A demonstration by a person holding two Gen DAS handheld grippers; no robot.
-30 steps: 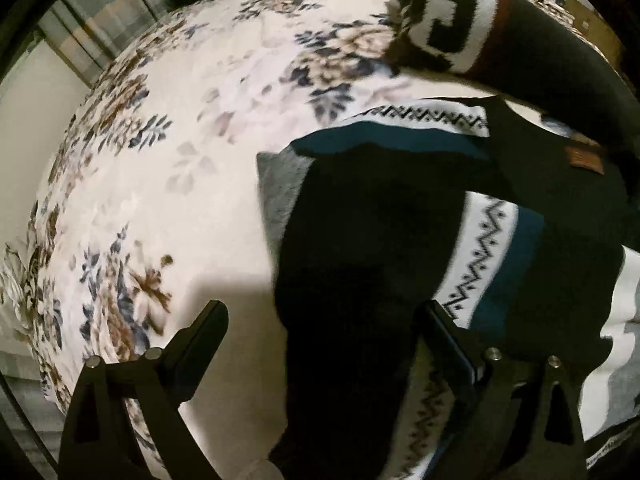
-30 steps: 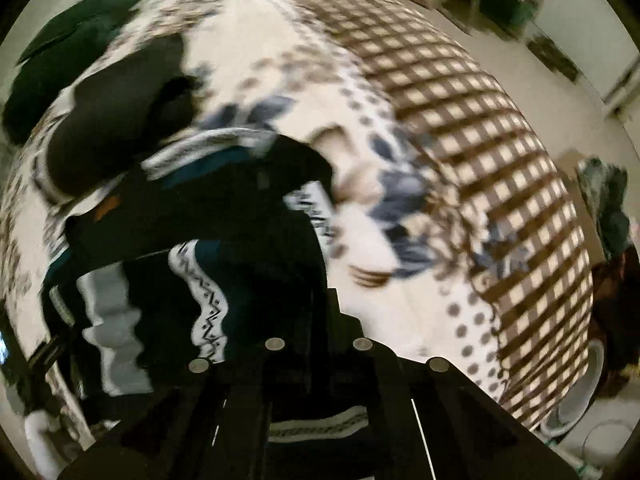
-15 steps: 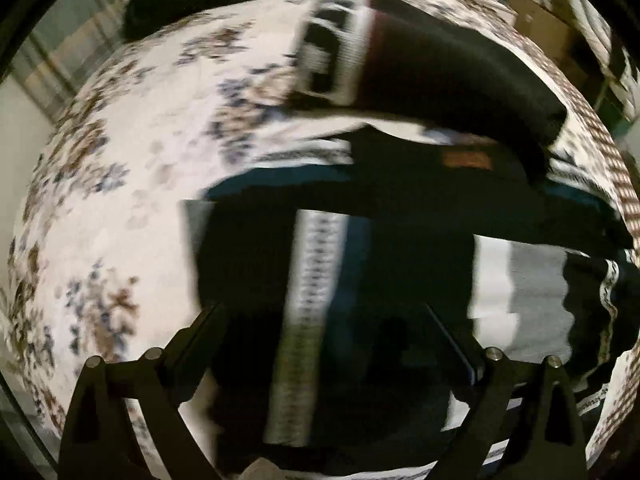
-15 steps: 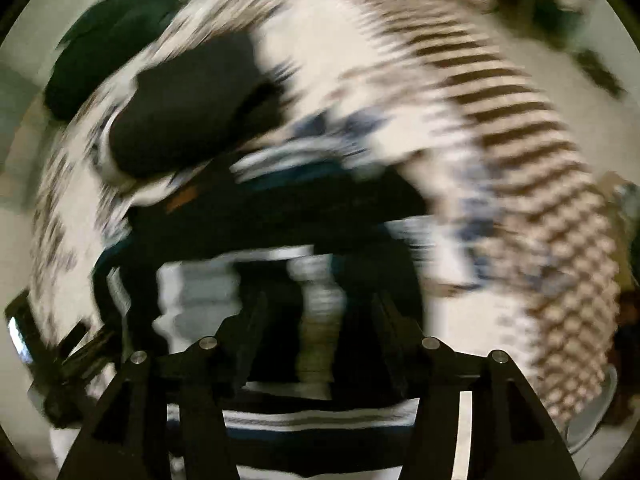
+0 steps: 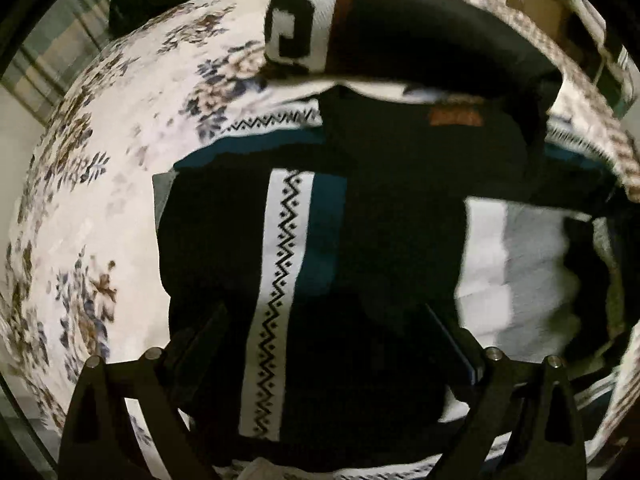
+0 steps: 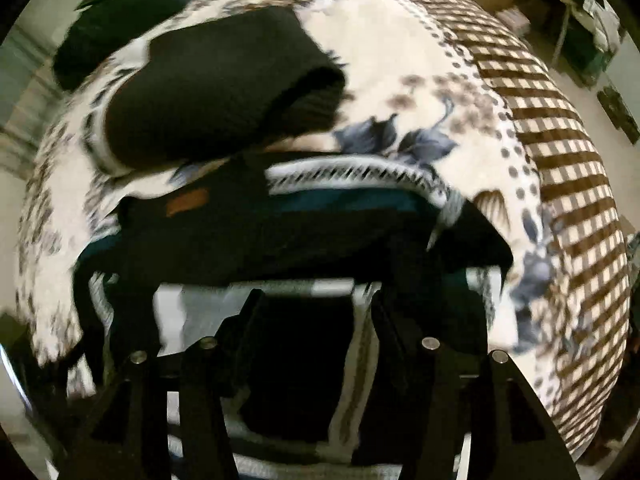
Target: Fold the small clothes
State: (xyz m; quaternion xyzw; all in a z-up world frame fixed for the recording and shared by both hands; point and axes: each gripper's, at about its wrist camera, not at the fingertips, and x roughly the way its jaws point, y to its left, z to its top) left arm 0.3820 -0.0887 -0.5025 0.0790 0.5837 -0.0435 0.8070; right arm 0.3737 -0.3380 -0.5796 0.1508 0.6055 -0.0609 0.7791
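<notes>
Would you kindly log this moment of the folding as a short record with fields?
surface: floral bedspread
garment in work: dark sweater with white zigzag bands, lying on the bedspread, partly folded
label: brown patch near the sweater's far edge
other clothes: folded dark garment beyond the sweater, with a white patterned band in the left view
left gripper: open, over the sweater, holding nothing
right gripper: open, over the sweater, holding nothing
image quality: motion blur in both views
</notes>
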